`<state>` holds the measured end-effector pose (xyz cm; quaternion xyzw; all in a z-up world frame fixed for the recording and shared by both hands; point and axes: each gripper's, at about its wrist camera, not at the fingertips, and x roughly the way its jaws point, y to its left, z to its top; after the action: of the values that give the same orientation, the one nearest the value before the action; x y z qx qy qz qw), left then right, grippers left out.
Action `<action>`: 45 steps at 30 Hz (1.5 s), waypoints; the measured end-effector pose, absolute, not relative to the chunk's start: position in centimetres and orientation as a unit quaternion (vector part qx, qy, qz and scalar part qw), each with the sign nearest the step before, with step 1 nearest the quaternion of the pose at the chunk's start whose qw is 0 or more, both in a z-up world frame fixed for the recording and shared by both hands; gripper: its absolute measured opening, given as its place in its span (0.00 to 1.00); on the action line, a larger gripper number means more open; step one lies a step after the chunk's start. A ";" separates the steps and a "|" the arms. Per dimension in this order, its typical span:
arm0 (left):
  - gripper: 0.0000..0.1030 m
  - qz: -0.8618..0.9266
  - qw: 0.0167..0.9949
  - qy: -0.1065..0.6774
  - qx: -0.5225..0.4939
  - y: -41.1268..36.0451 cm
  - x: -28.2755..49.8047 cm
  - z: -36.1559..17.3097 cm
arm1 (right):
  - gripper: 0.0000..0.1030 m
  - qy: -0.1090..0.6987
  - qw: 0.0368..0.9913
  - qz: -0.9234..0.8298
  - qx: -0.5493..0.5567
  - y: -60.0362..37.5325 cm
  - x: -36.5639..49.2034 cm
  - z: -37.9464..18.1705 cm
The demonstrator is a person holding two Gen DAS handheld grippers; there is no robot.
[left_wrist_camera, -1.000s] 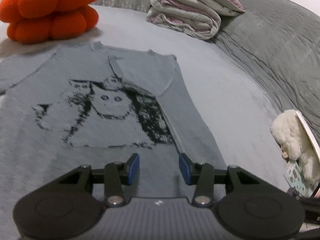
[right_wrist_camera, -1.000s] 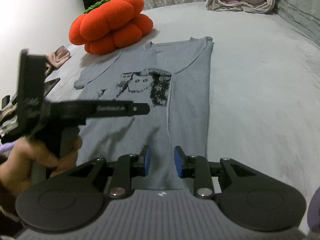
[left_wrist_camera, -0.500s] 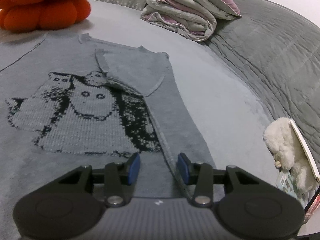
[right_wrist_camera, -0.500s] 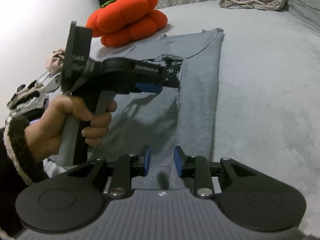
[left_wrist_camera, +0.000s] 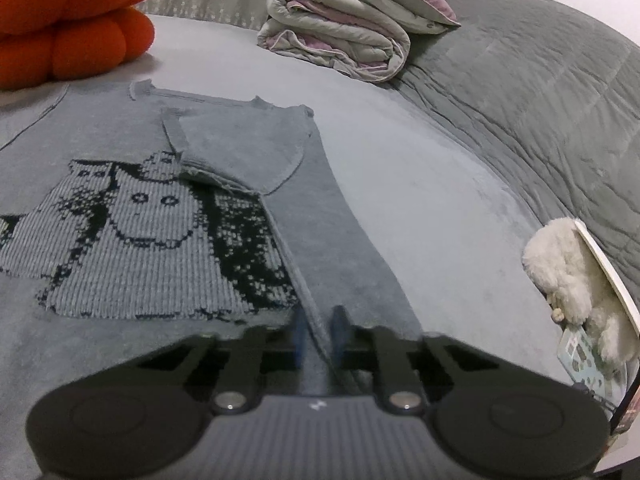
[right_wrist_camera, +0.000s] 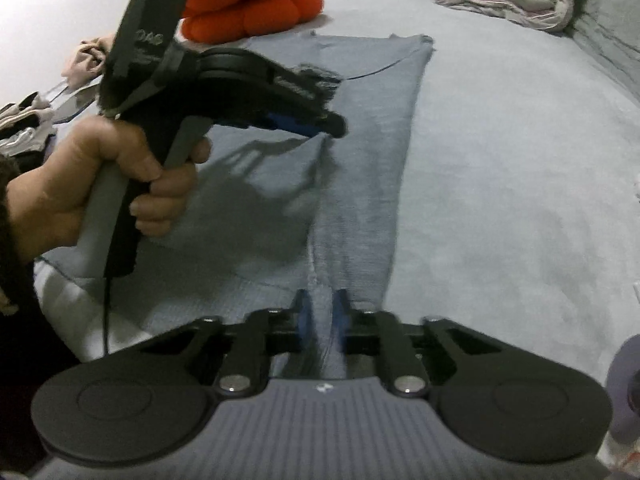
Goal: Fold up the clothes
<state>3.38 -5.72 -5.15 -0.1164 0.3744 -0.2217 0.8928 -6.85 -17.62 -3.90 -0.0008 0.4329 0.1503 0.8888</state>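
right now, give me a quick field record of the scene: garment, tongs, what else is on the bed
garment: grey sweater with cat picture, flat on bed, right side folded in
left tongs: closing on the folded edge
right tongs: closing on the sweater hem
left hand: grips left tool handle
other items: orange cushion, rolled duvet, white plush
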 end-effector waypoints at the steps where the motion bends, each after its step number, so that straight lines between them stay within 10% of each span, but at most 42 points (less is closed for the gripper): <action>1: 0.03 -0.222 0.894 0.372 -0.118 -5.7 3.3 -5.0 | 0.08 0.431 0.889 0.154 0.012 -17.9 -6.8 -3.7; 18: 0.04 -0.192 0.911 0.353 -0.088 -4.3 3.4 -3.1 | 0.18 0.451 0.840 0.246 0.176 -19.2 -5.8 -2.8; 45: 0.47 -0.142 0.917 0.361 -0.092 -0.8 3.3 -3.1 | 0.19 0.467 0.834 0.236 0.176 -19.3 -5.8 -3.6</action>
<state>3.31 -0.82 -3.08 -0.0919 0.3611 -0.1416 0.9171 -5.75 -19.33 -3.64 0.1760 0.4670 0.2364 0.8337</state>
